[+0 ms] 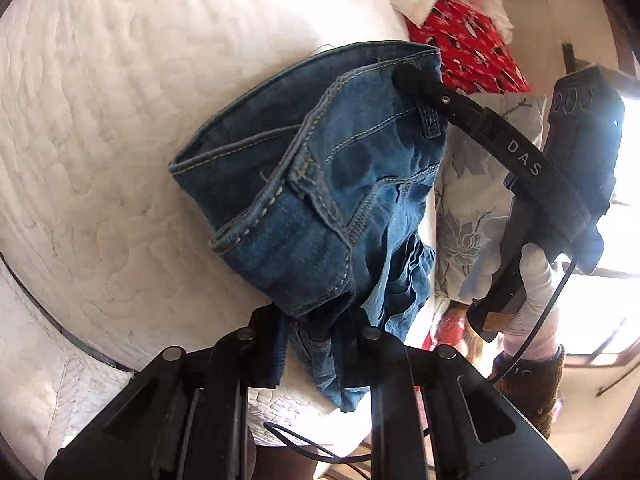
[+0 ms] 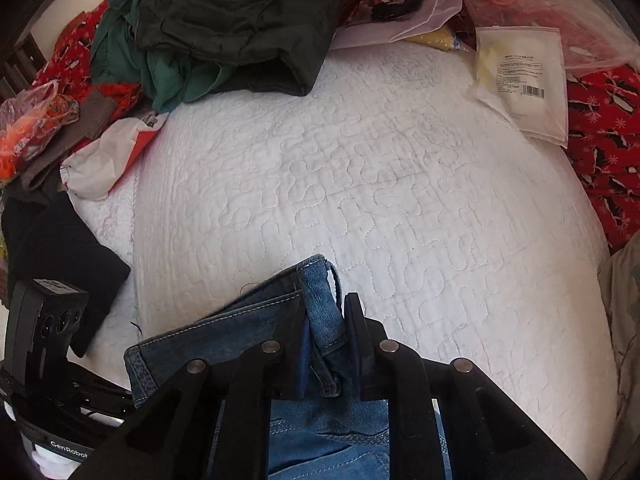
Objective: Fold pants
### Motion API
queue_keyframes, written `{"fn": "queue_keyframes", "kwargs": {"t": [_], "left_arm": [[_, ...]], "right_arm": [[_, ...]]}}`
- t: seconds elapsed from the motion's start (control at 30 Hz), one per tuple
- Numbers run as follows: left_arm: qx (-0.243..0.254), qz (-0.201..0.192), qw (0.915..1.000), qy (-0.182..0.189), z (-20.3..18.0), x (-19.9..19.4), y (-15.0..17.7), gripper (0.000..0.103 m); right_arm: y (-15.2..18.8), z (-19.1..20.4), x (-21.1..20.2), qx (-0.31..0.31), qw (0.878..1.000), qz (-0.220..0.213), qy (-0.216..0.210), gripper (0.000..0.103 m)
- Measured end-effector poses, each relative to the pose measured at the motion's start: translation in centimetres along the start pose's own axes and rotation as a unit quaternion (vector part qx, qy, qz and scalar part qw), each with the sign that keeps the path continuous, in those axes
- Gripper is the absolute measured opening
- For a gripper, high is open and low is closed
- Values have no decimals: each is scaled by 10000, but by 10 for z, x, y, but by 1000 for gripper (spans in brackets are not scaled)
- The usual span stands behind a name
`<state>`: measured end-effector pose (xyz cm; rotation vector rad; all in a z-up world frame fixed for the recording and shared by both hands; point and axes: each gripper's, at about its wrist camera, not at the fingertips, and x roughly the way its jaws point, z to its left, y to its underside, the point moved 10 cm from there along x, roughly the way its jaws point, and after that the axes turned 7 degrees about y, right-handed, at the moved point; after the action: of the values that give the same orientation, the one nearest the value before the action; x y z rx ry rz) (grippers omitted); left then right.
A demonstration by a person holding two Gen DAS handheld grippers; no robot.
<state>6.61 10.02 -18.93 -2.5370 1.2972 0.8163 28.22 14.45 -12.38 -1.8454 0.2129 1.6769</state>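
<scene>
Blue denim pants (image 1: pixel 320 184) hang in the air above a white quilted bed (image 1: pixel 120 100). My left gripper (image 1: pixel 316 332) is shut on a bunched part of the denim at the bottom of the left wrist view. My right gripper (image 1: pixel 404 72) is seen from the side there, shut on the waistband corner. In the right wrist view my right gripper (image 2: pixel 324 336) is shut on a fold of the waistband (image 2: pixel 320 304), with more pants (image 2: pixel 224 324) hanging to the left. The left gripper's body (image 2: pixel 44 320) shows at lower left.
The white quilt (image 2: pixel 360 184) spreads ahead. At its far edge lie a dark green and black clothes pile (image 2: pixel 224 20), a red patterned cloth (image 2: pixel 600 140), plastic packets (image 2: pixel 524 80) and a black garment (image 2: pixel 52 248). A floral pillow (image 1: pixel 480 200) is at the right.
</scene>
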Motion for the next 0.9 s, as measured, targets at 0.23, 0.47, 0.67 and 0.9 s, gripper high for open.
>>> {"fn": "queue_keyframes", "kwargs": {"t": [0.23, 0.47, 0.67, 0.9], "left_arm": [[1628, -373, 9839, -633, -78, -5, 27, 16], [3676, -215, 9205, -1310, -167, 56, 97, 16], [5215, 750, 8154, -2400, -157, 169, 187, 17], [5398, 1116, 7839, -2859, -131, 175, 203, 24]], "right_arm": [[30, -34, -90, 814, 9928, -834, -276, 15], [127, -102, -161, 2032, 9673, -1471, -376, 15], [277, -171, -161, 3680, 9182, -1437, -305, 19], [403, -193, -146, 4779, 8719, -1067, 44, 20]]}}
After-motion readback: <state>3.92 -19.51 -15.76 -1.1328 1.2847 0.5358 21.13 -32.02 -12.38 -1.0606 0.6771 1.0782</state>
